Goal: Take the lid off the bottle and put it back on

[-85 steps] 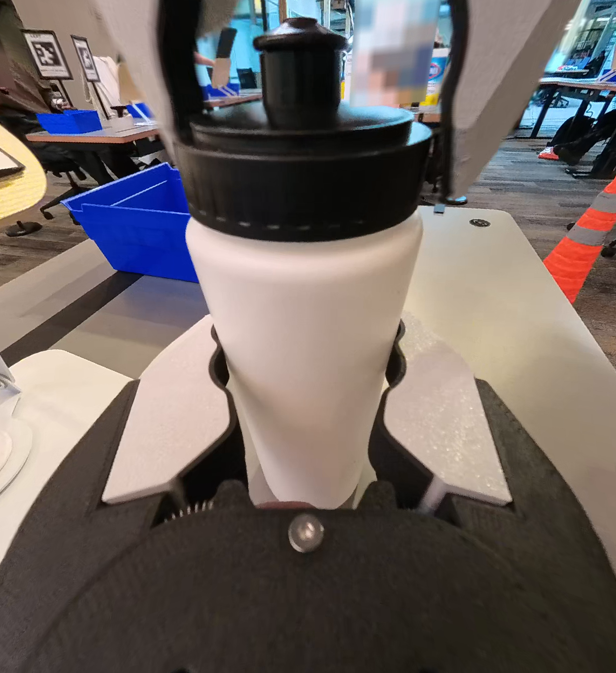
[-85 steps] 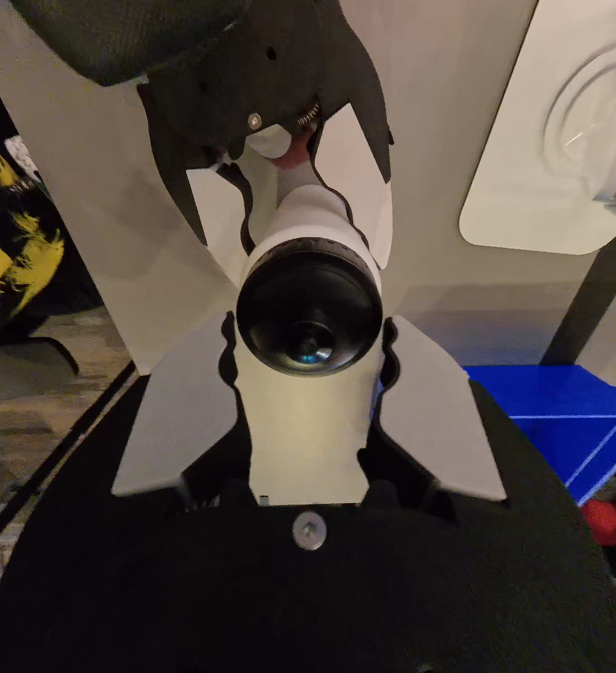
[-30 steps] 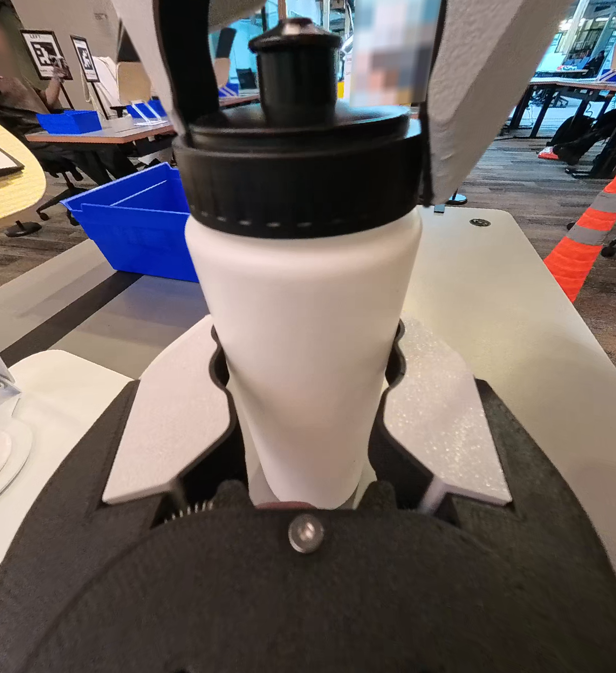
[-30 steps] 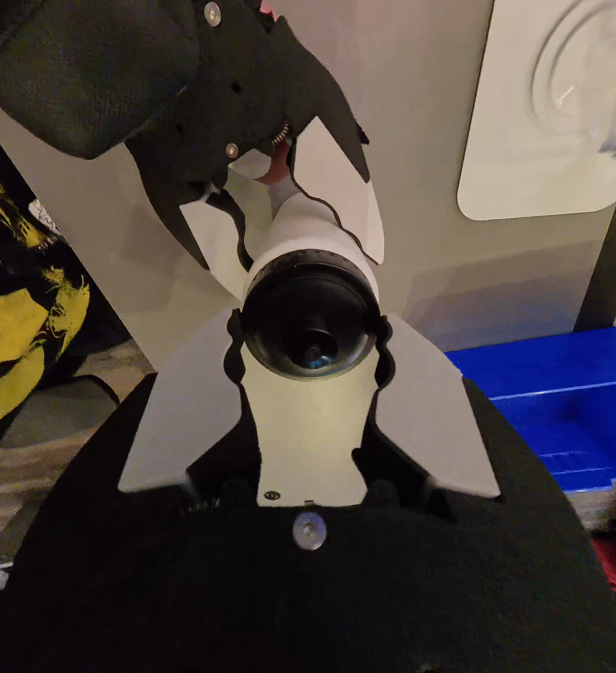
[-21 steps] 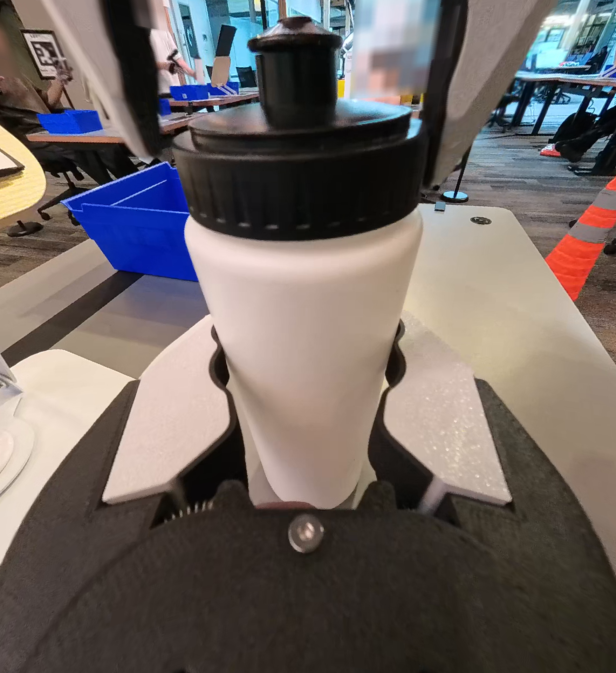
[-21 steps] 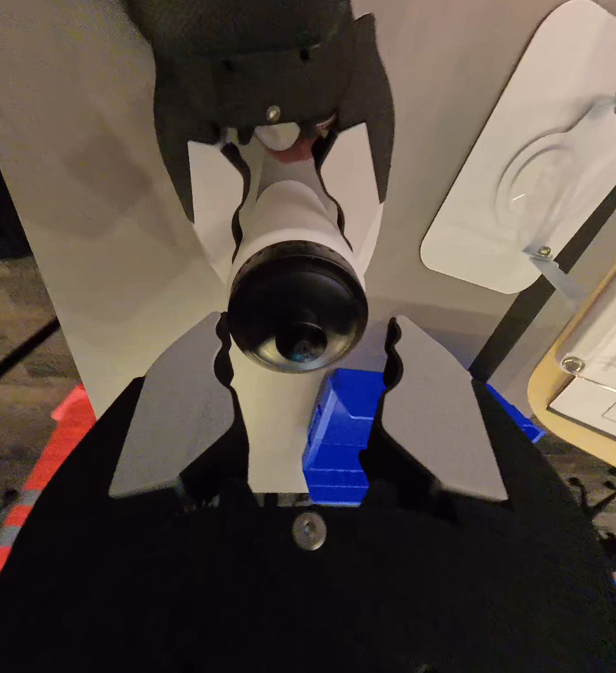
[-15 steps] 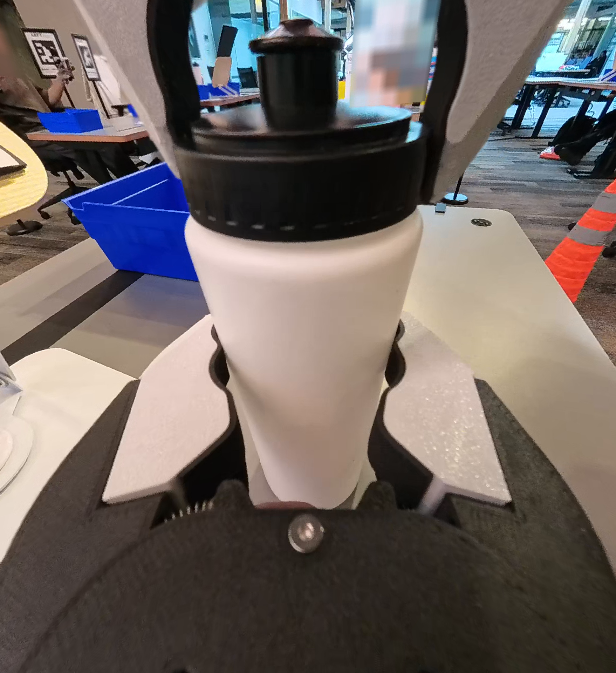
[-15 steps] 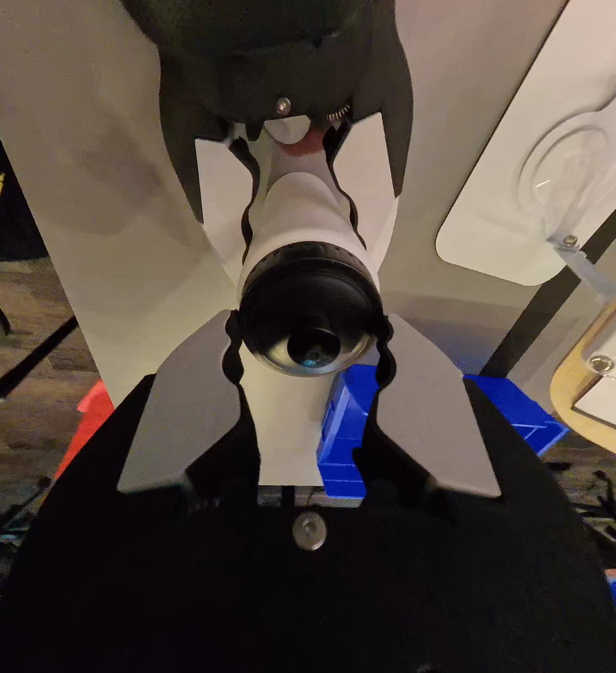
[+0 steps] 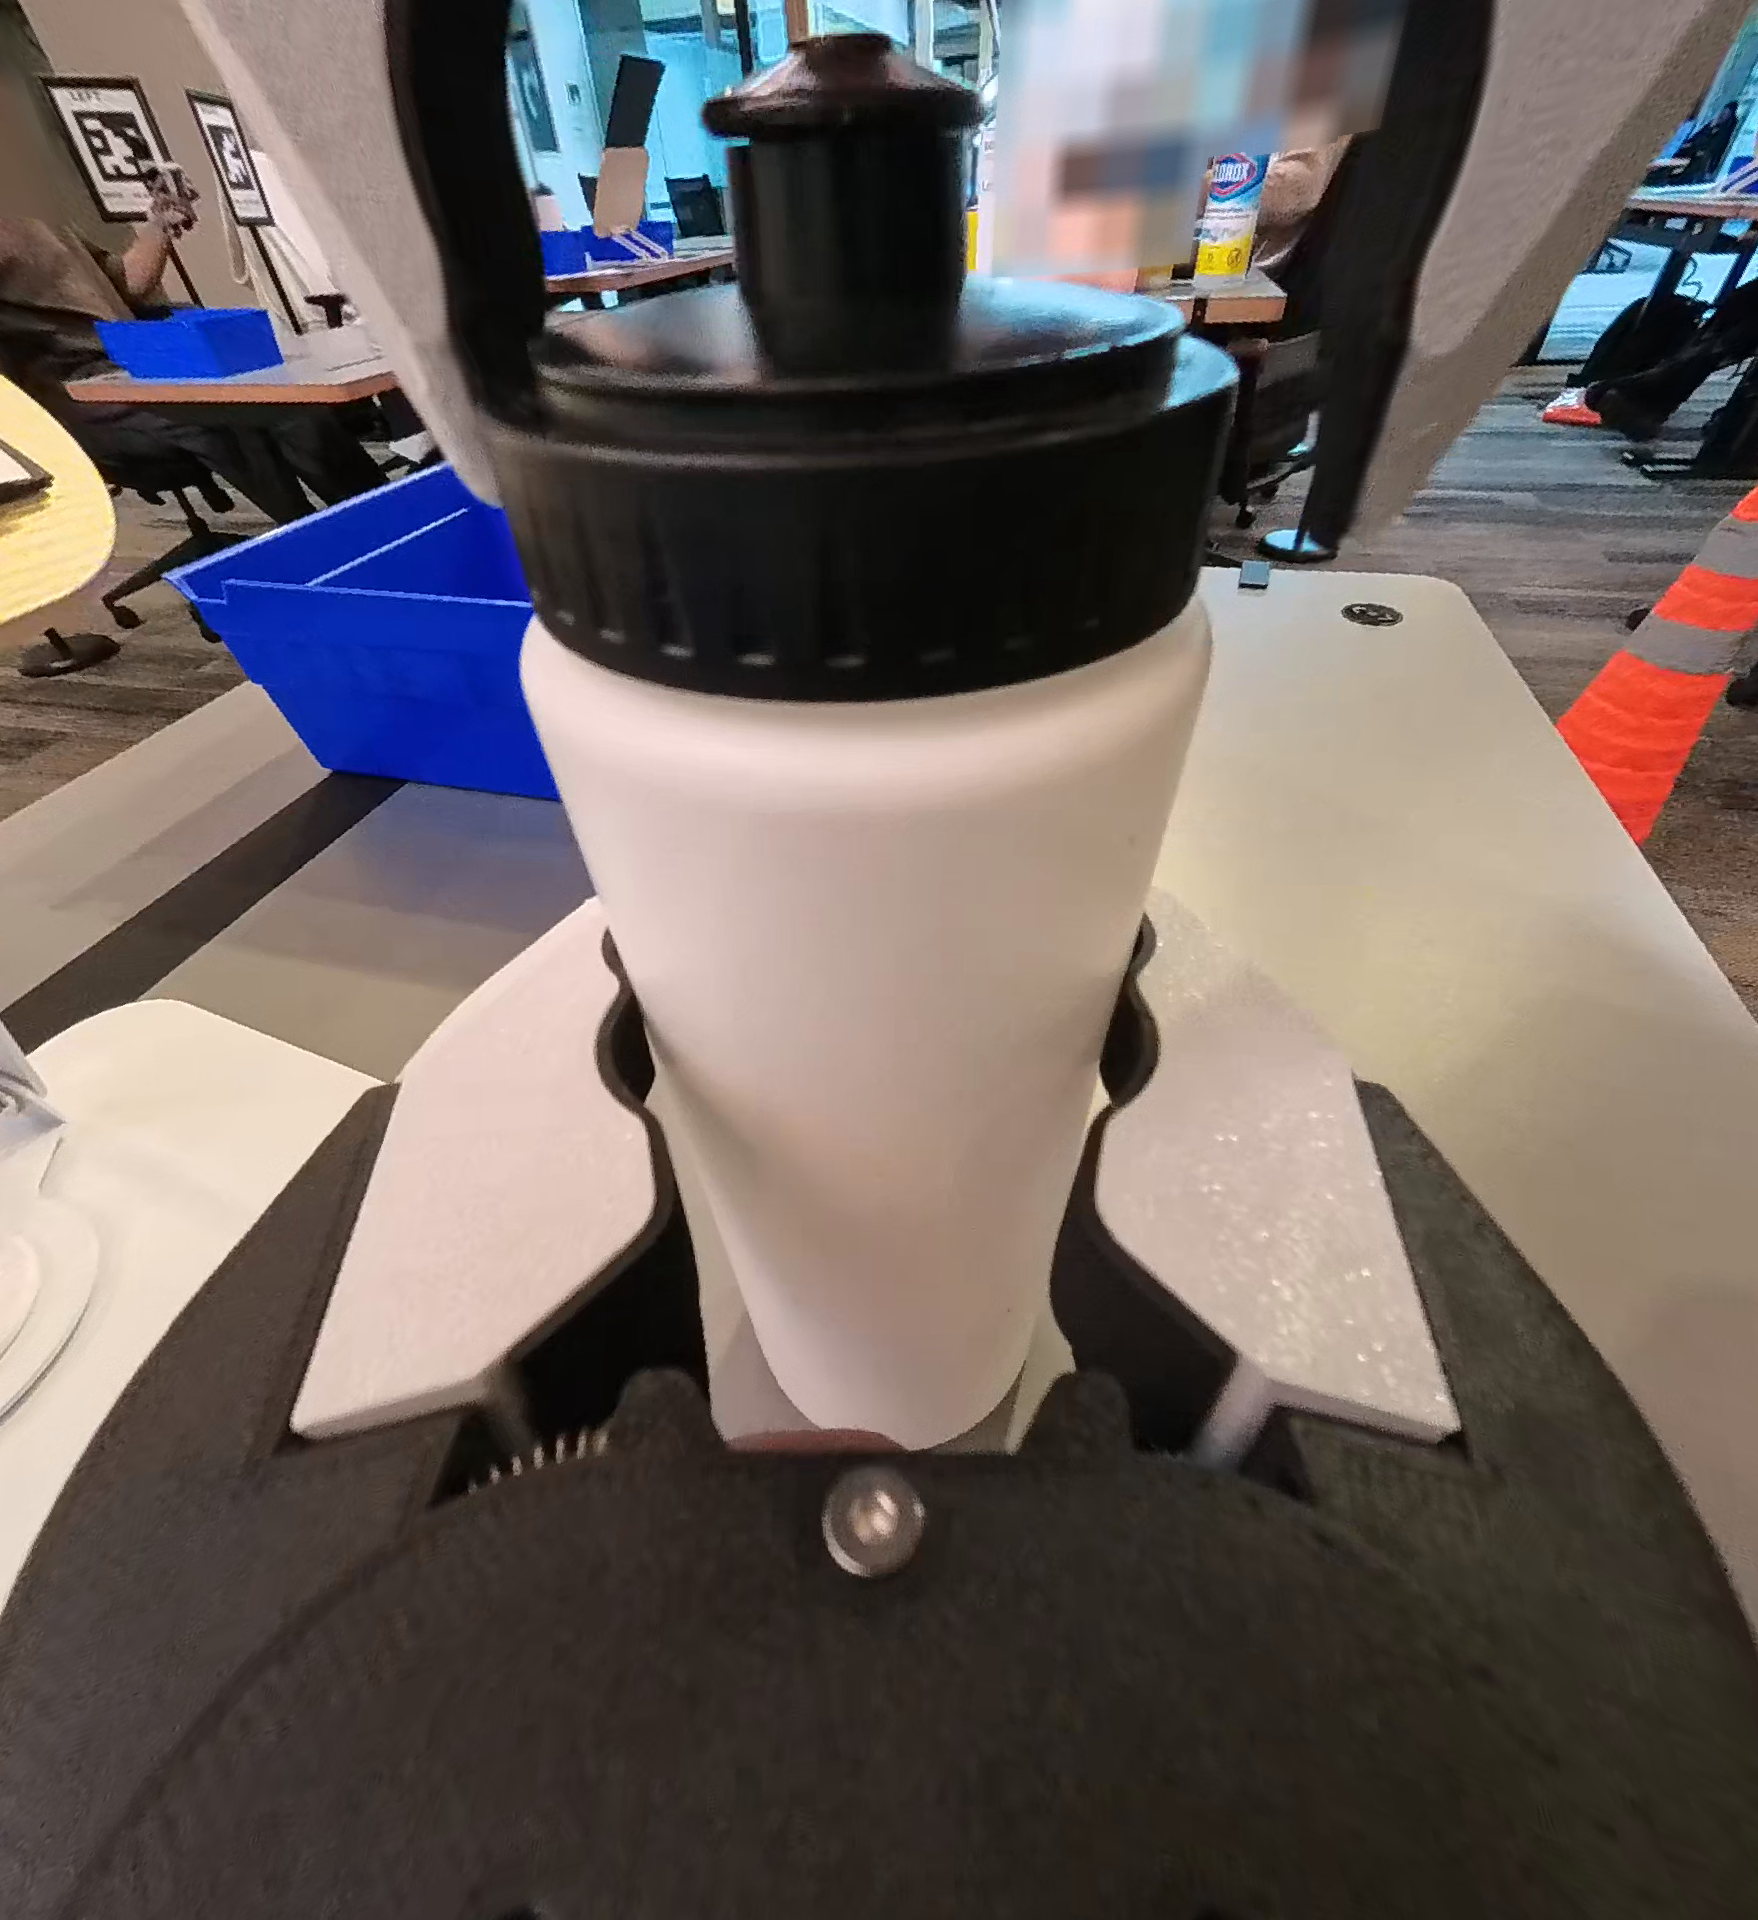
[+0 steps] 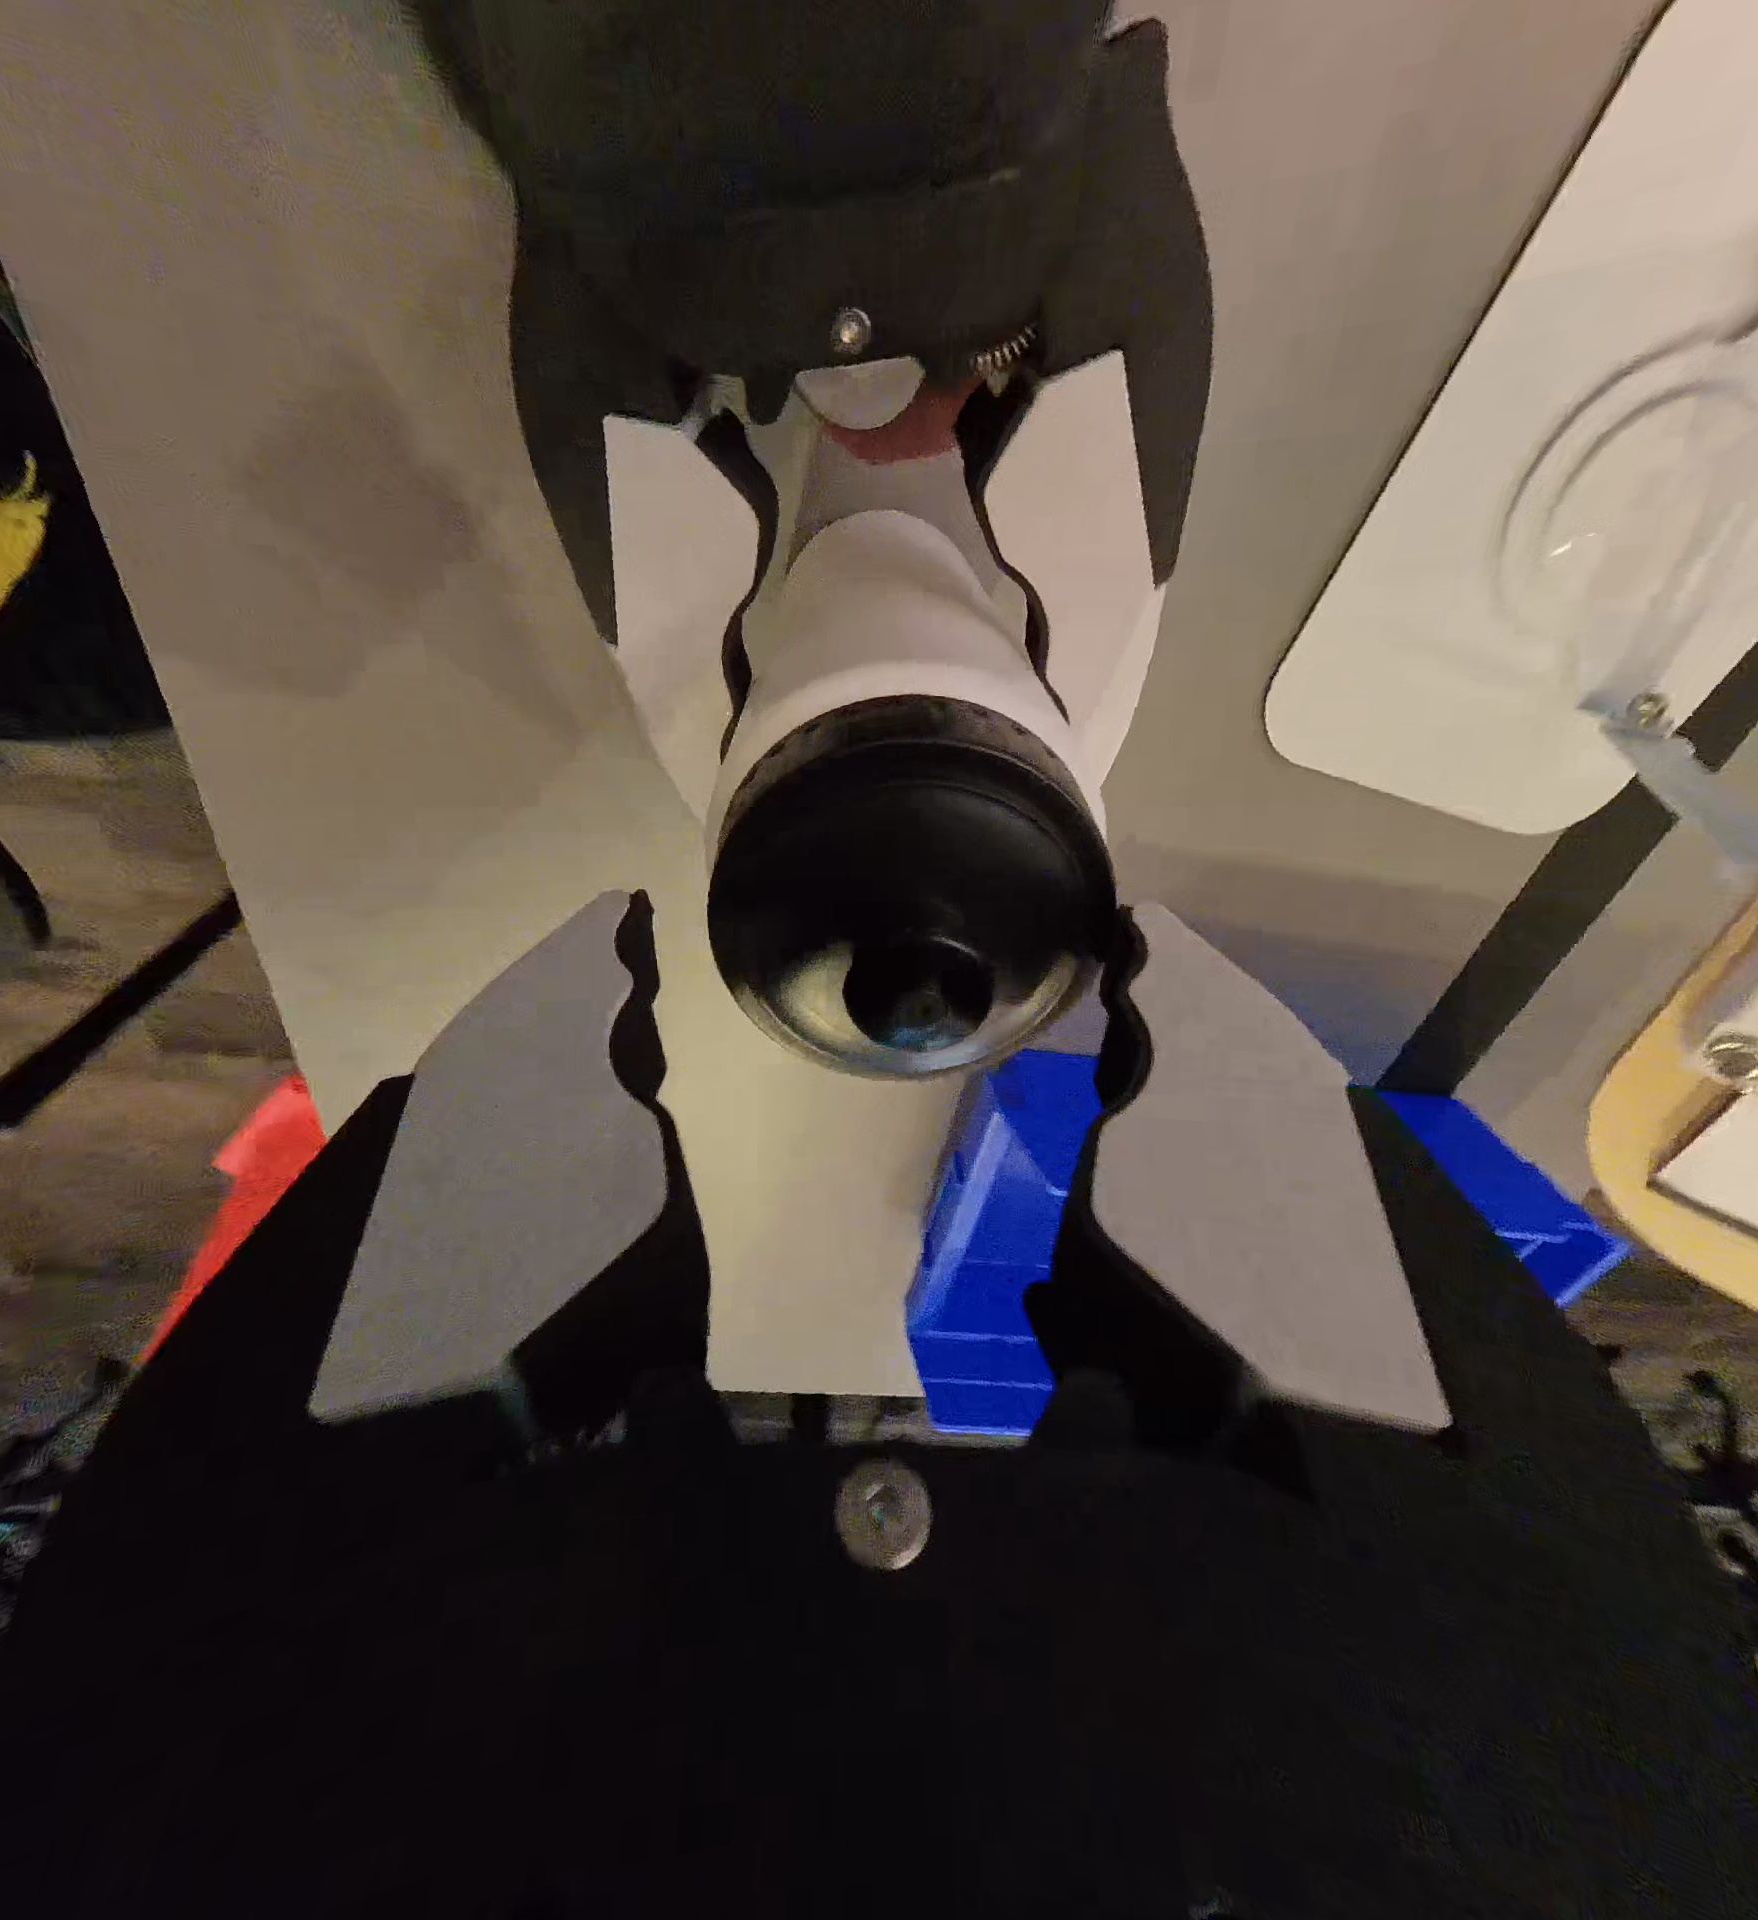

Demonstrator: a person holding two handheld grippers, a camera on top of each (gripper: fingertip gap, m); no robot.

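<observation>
Between left tongs clamping bottle, its base hidden; right tongs spread beside lid.

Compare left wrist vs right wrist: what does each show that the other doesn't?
Left wrist only: the bottle's white side wall, the lid's ribbed skirt, an orange cone, people at desks behind.

Right wrist only: the lid's top seen straight down with its spout, plus the left tool's black body from the front.

Both: bottle clamped in the left tool, right tool around the lid, the blue bin, grey table.
</observation>
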